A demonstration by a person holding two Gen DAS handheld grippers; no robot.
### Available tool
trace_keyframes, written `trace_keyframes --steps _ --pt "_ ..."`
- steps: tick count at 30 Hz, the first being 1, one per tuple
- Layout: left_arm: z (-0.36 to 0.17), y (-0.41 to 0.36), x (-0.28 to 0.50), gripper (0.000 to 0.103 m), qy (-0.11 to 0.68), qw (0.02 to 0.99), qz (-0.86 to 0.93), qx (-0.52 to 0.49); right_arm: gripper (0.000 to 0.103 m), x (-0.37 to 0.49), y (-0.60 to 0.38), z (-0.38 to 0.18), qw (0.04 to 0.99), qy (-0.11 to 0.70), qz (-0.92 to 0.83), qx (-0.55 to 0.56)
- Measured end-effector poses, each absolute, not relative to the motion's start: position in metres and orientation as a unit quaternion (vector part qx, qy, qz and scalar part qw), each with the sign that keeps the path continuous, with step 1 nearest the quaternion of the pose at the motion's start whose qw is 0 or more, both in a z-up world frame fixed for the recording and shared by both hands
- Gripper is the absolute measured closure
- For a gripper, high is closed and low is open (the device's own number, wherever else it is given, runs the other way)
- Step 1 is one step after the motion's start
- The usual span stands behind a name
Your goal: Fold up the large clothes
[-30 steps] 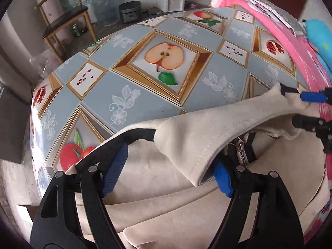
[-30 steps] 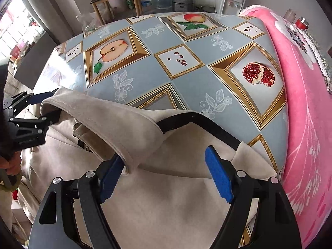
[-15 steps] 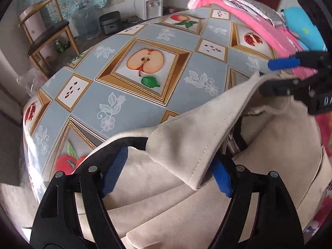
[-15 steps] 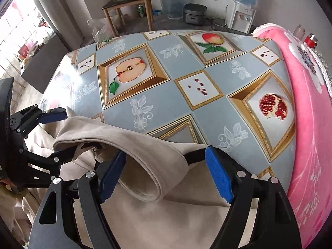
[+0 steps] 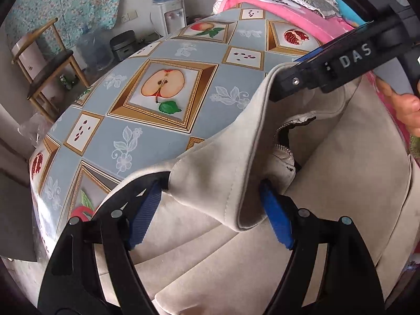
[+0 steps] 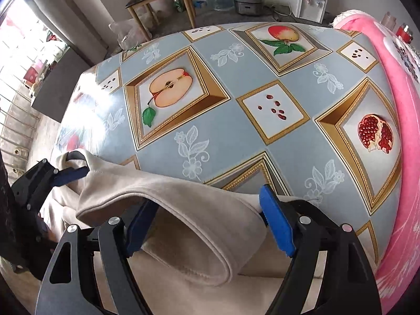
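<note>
Left wrist view: the two ends of the beige jacket's (image 5: 341, 183) collar (image 5: 210, 157) are being brought together.

The left gripper (image 5: 210, 199) stands wide, the collar spanning pad to pad and apparently held; just behind lies the open zip (image 5: 283, 152). Ahead to its right, the right gripper (image 5: 288, 74), equally wide on the collar's other end, has swung in far closer than a second ago, so the raised ridge has shortened, probably starting a lengthwise fold. Its finger reads "DAS". Beyond both, the fruit-print tablecloth (image 5: 126, 120) is bare.

Home: water dispenser (image 6: 312, 0), rice cooker (image 6: 248, 1)
</note>
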State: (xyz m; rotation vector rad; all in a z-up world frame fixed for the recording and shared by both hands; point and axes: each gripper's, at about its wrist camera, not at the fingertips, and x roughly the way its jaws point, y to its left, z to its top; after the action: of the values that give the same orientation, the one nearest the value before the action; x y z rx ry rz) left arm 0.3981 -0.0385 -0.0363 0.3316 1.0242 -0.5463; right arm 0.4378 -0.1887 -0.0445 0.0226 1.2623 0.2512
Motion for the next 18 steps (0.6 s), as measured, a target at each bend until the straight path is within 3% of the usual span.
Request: trace_keyframes --steps 9,14,18 --pt "-0.025 -0.031 0.392 0.030 0.475 0.829 -0.253 0.150 0.026 0.412 -0.141 -0.058 0.802 0.577 0.110 -0.106" --pt "-0.023 -0.024 0.382 0.030 0.473 0.830 -0.252 0.154 0.026 0.394 -0.154 -0.050 0.814 0.561 0.125 -0.086" --pt "-0.027 -0.023 0.374 0.030 0.472 0.830 -0.249 0.163 0.026 0.391 -0.173 -0.008 0.846 0.510 0.149 -0.029"
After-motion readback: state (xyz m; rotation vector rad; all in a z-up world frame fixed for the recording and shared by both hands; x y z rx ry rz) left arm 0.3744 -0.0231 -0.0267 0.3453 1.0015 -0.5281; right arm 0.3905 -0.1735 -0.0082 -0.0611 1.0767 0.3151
